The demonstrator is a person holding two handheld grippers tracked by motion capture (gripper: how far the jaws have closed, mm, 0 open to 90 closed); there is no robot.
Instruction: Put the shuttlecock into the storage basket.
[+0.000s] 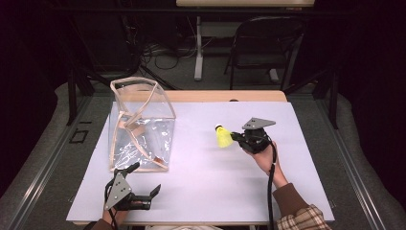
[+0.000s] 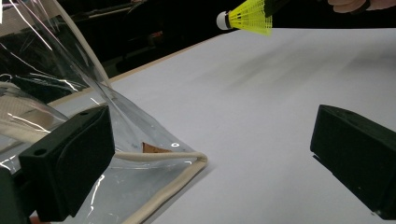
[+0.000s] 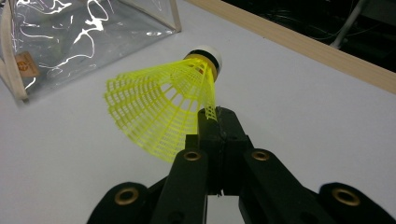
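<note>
A yellow plastic shuttlecock (image 1: pixel 222 136) with a white cork tip hangs above the white table, pinched by the rim of its skirt in my right gripper (image 1: pixel 235 137). Up close the shuttlecock (image 3: pixel 161 107) points away from the camera and my right gripper (image 3: pixel 218 122) is shut on its mesh edge. A clear plastic bag (image 1: pixel 140 125) with cream piping stands open at the table's left. My left gripper (image 1: pixel 146 178) rests low at the front left, open, just short of the bag's near corner (image 2: pixel 184 163). The shuttlecock (image 2: pixel 246 16) shows far off in the left gripper view.
The white board (image 1: pixel 206 191) covers the table, with a wooden edge (image 1: pixel 225 96) at the back. A black folding chair (image 1: pixel 265 45) and a table leg (image 1: pixel 198 48) stand behind. A small brown tag (image 3: pixel 26 64) sits inside the bag.
</note>
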